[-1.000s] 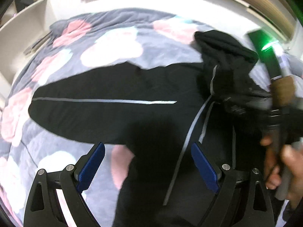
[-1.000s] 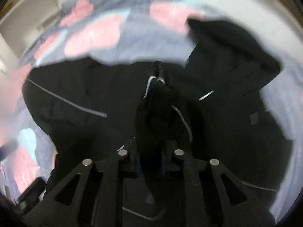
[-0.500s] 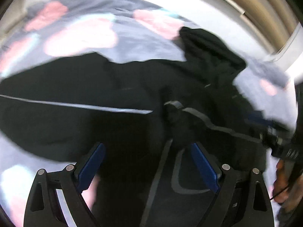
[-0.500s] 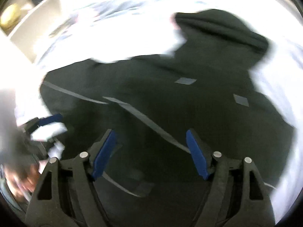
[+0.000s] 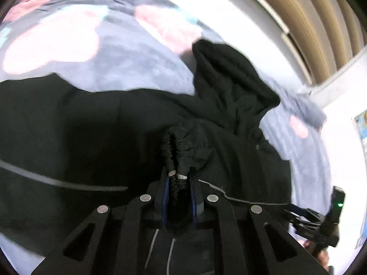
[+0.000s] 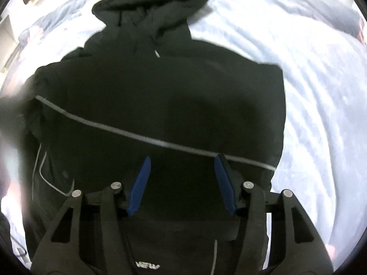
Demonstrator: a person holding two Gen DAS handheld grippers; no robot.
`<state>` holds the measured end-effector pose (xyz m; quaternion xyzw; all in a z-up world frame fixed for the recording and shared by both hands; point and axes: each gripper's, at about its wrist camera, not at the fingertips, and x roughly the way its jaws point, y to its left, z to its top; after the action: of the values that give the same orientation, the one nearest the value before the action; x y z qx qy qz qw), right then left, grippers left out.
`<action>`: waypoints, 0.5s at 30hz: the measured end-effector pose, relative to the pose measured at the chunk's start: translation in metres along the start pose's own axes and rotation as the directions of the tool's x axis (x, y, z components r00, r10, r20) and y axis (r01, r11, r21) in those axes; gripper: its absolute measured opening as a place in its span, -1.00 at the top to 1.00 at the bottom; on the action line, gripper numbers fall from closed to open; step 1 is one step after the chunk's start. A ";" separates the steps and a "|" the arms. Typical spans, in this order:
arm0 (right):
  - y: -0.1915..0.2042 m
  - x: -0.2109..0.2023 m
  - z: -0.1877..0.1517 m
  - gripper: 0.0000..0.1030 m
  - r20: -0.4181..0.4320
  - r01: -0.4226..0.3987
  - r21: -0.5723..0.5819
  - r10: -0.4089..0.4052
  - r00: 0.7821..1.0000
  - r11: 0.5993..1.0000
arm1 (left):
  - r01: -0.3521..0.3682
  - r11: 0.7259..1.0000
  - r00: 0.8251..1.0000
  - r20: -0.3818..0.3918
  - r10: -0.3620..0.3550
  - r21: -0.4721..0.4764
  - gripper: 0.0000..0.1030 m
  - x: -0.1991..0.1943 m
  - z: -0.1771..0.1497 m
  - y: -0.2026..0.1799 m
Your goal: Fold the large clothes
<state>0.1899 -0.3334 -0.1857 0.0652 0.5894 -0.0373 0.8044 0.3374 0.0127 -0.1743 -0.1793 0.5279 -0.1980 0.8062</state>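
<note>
Left wrist view shows the left gripper (image 5: 179,181) pinching a bunched cuff (image 5: 181,144) at frame centre. The black hoodie (image 6: 160,87) lies on the bed (image 6: 321,91), right gripper (image 6: 182,181) spread above it. The sleeve should be carried across flat.

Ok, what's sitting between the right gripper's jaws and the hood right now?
Only the black hoodie's own body, crossed by a grey stripe, lies before the hood. The right wrist view shows it; the right gripper is open.
</note>
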 end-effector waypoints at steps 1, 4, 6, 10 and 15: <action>0.004 0.003 0.002 -0.11 0.002 -0.007 -0.002 0.007 1.000 1.000 | -0.025 1.000 1.000 -0.001 0.025 -0.013 0.70 -0.003 -0.003 0.005; 0.022 0.036 0.012 -0.13 -0.061 0.024 -0.012 -0.024 0.998 1.000 | -0.119 0.991 0.988 -0.108 0.112 -0.061 0.68 0.027 -0.016 0.034; 0.030 0.065 0.011 -0.22 -0.101 0.088 -0.040 -0.092 0.991 0.995 | -0.087 0.993 0.990 -0.122 0.076 -0.082 0.64 0.045 -0.022 0.047; 0.036 0.076 0.019 -0.33 -0.131 0.131 -0.042 -0.135 0.982 0.990 | -0.002 0.986 0.997 -0.074 -0.010 -0.165 0.60 0.034 -0.025 0.056; 0.029 0.059 0.026 -0.38 -0.154 0.081 -0.006 -0.080 0.985 0.997 | 0.043 0.970 0.998 0.051 -0.031 -0.238 0.31 -0.034 -0.038 0.078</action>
<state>0.2360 -0.3073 -0.2329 0.0443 0.6520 -0.0648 0.7542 0.3003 0.0934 -0.2006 -0.2895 0.5253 -0.1436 0.7871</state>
